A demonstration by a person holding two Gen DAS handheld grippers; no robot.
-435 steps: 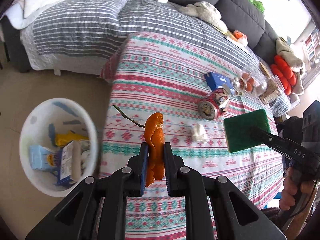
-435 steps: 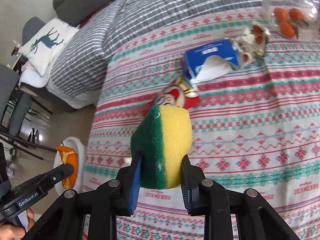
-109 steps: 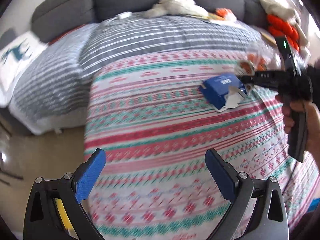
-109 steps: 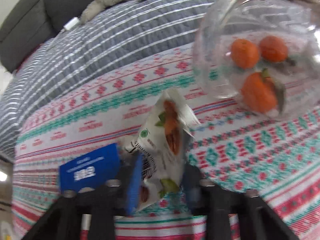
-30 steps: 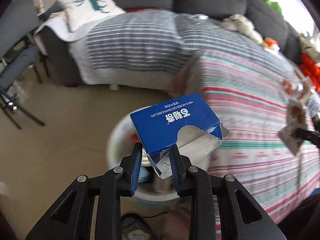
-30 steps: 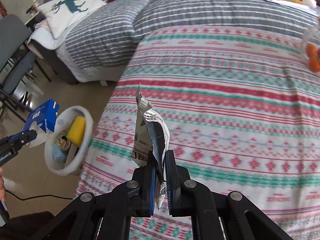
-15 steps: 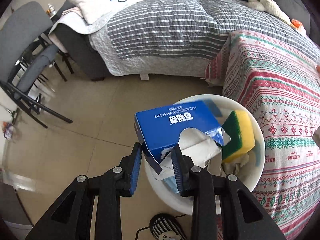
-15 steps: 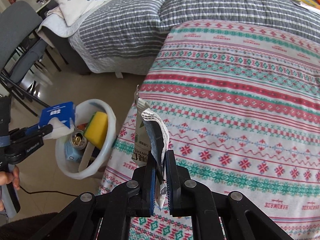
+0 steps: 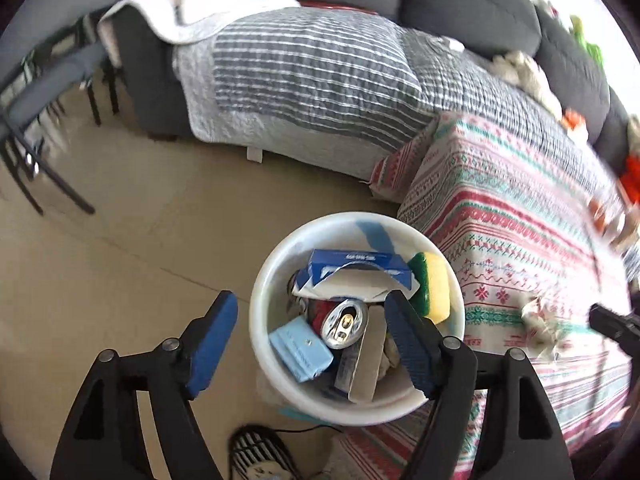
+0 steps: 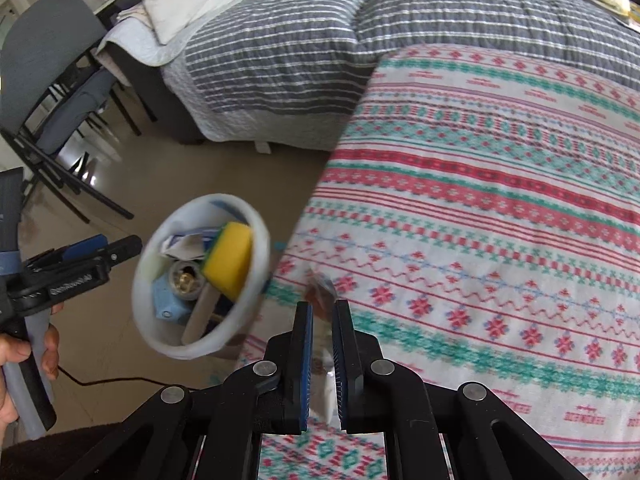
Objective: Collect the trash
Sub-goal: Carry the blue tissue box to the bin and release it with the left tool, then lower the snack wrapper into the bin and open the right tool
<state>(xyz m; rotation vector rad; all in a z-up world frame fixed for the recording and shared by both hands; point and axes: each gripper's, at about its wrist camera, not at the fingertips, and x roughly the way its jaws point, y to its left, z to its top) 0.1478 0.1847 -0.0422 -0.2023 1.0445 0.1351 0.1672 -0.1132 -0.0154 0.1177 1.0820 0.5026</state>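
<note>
left gripper [image 9: 310,340] spread wide, empty, over round white plastic bin [image 9: 272,280]. right gripper [image 10: 320,350] pinches thin crinkled foil wrapper [image 10: 322,296] over table edge. light wrapper could flutter past the bin's rim to the floor if let go short.

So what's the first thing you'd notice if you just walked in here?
The white bin on the floor beside the table, stuffed with a blue box, a yellow sponge and a can. The left gripper hangs wide open over it. The bright red and green tablecloth fills the right side, and the right gripper pinches a wrapper.
</note>
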